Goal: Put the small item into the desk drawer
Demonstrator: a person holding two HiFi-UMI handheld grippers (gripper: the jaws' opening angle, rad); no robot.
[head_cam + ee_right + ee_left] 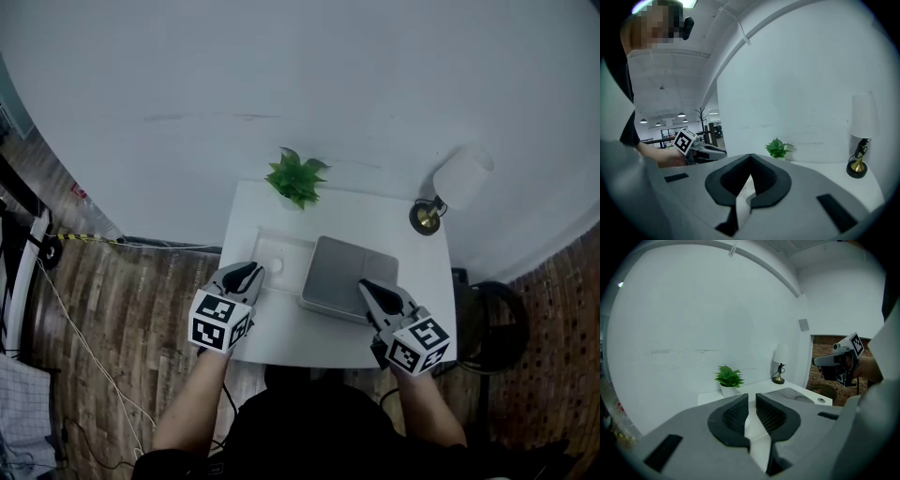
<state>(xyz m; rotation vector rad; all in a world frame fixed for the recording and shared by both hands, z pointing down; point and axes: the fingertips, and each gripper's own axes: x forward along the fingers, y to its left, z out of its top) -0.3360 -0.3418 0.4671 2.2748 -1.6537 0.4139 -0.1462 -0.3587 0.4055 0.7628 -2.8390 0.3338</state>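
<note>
One white desk [281,337]; one closed laptop [349,277]; one shallow tray [292,244]; one lamp [459,183]; one plant [296,178]. Two grippers: left gripper [251,274] jaws stood slightly apart, empty; right gripper [368,287] jaws met, empty. One small white item [276,266], seemingly, lay in tray.

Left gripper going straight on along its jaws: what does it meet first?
Probably the small white item in the white tray, just beyond the left gripper tips. Depth is unclear, so it may pass above it.
</note>
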